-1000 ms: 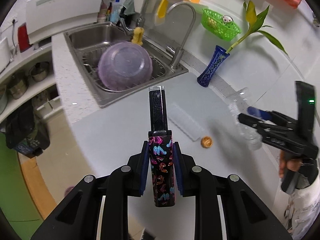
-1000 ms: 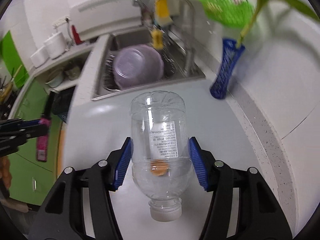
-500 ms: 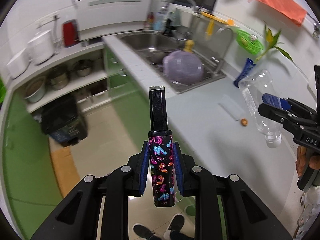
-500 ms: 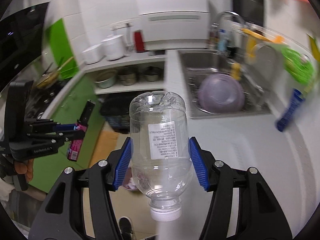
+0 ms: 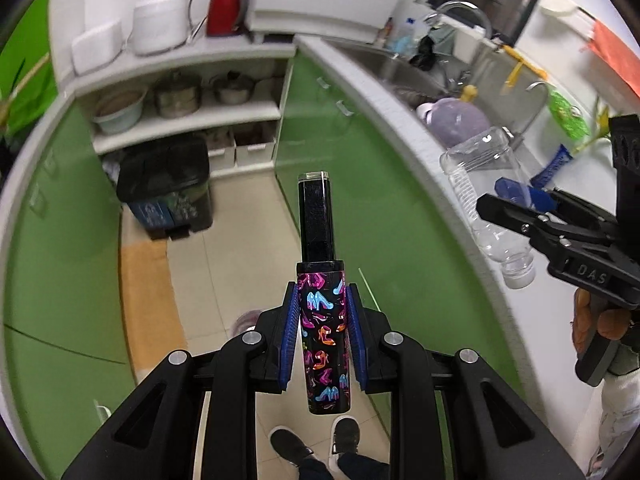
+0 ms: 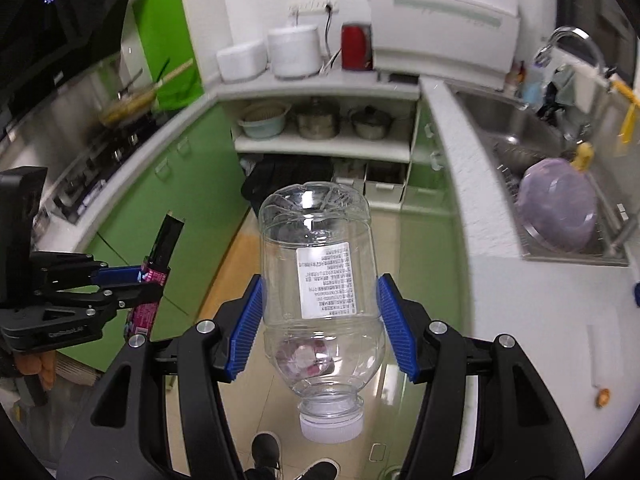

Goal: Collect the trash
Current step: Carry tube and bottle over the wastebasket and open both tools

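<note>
Trash is in both hands, one piece each. One clear plastic bottle (image 6: 320, 280) with a white cap sits neck-down in the right tool (image 6: 320, 312), its blue pads pressing the sides; a white label of small print faces the camera, too fine to read. One slim black tube (image 5: 323, 312) printed with coloured high-heeled shoes stands pinched in the left tool (image 5: 323, 334). "DAS" shows on the right tool's body. One dark bin (image 5: 166, 188) stands on the floor below the shelves.
</note>
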{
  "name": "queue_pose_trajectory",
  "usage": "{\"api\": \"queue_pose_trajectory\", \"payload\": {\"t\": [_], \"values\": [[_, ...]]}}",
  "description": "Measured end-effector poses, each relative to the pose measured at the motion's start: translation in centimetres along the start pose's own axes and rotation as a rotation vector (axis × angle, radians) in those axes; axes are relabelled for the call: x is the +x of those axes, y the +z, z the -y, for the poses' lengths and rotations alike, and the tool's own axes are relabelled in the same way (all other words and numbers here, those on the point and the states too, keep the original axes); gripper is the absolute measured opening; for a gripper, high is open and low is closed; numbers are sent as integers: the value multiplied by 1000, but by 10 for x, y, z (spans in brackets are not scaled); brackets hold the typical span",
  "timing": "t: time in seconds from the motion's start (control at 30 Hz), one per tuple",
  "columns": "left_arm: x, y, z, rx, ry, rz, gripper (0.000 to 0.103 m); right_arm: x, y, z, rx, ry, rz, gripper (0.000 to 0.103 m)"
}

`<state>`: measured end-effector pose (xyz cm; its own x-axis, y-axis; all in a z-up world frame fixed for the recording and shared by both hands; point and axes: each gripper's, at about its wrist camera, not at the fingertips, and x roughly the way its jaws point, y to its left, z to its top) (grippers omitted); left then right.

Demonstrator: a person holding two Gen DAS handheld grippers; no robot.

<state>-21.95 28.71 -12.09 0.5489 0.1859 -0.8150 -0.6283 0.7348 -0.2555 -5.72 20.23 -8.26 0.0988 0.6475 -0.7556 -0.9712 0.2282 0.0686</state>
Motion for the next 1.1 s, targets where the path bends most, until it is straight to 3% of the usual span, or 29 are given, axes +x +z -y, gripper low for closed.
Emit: {"api": "queue_pose_trajectory", "payload": {"t": [0.17, 0.3, 0.47, 0.53, 0.57, 0.6, 0.8, 1.1], "values": [[88, -28, -48, -48, -14, -14, 23, 88, -40, 0, 8, -4, -43, 57], [178, -66, -86, -84, -15, -41, 23, 172, -92, 4, 16, -11, -84, 57], [271, -106, -129, -149, -27, -77, 25, 248, -143, 10, 9, -12, -125, 57], [292, -115, -141, -174, -25, -86, 43, 270, -158, 14, 6, -11, -138, 57], [303, -119, -148, -189, -21, -86, 67, 278, -163, 14, 4, -13, -142, 57], [307, -121, -151, -195, -15, -82, 99, 284, -168, 13, 2, -13, -145, 57], [313, -123, -171, -244, 22, -55, 98, 312, -186, 10, -14, 1, -176, 58], [260, -121, -196, -313, 61, 5, 98, 335, -185, -23, -65, 68, -229, 58]]}}
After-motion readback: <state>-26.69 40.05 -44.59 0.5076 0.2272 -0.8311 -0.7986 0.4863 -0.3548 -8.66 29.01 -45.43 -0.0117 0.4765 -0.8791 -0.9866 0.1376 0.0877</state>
